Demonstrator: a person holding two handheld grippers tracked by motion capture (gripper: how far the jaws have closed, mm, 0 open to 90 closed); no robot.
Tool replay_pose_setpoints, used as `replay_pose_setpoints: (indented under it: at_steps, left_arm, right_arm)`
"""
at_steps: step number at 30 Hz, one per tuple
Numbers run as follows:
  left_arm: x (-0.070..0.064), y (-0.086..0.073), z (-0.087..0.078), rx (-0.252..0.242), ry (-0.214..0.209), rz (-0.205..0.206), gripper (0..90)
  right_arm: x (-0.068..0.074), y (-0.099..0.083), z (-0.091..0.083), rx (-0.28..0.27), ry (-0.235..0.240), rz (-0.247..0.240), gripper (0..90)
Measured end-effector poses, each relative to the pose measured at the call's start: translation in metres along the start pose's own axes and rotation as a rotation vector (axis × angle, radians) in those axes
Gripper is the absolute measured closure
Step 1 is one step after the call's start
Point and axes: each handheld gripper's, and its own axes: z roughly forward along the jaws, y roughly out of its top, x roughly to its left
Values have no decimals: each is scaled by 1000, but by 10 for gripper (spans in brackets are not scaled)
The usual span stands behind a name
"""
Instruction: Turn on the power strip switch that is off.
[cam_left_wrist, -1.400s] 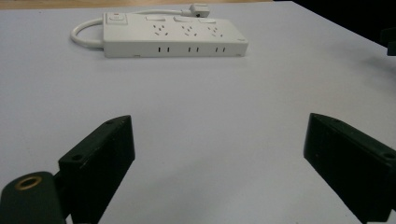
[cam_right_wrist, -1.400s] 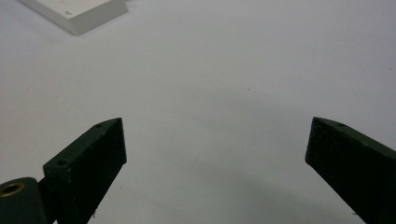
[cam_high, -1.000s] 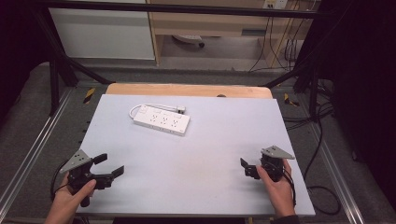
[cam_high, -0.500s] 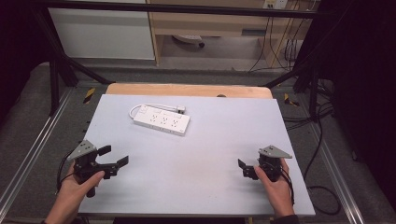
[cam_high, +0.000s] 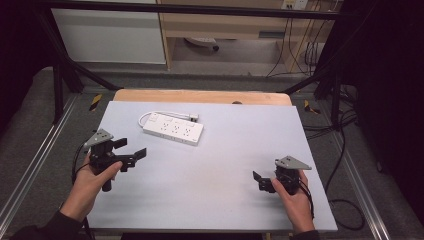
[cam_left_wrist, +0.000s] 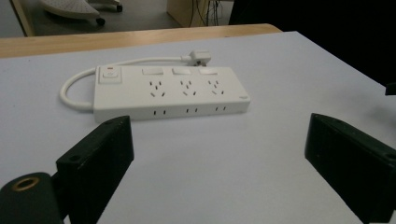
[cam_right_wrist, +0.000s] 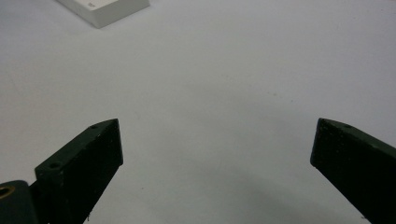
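Fingers (cam_left_wrist: 112, 154) spread, facing unobstructed power strip (cam_left_wrist: 170, 91).

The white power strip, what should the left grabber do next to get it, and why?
Probably ease the left gripper forward toward the power strip. Its jaws stand wide open and point at the strip, which lies flat on the table, untouched and some way ahead. The right gripper is open too, but sits farther from it.

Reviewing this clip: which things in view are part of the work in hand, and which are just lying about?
In the work:
power strip with its cord and plug
left gripper, open, nearest it
right gripper, open

Just about:
white table
chair base on the floor beyond
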Motion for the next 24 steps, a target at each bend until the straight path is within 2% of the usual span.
replay_pose_setpoints:
  at_steps: [7,12,21,24]
  left_arm:
    - [-6,17,14,2,-1,20,80]
    - [-10,23,19,-2,-4,25,81]
    - [-15,37,32,10,5,60,81]
    - [-15,41,36,8,9,57,82]
  right_arm:
    - [0,0,-1,-7,0,1,27]
    - [0,0,-1,-9,-3,5,27]
    - [-1,0,-2,-11,-4,5,27]
    - [0,0,-2,-12,-1,6,26]
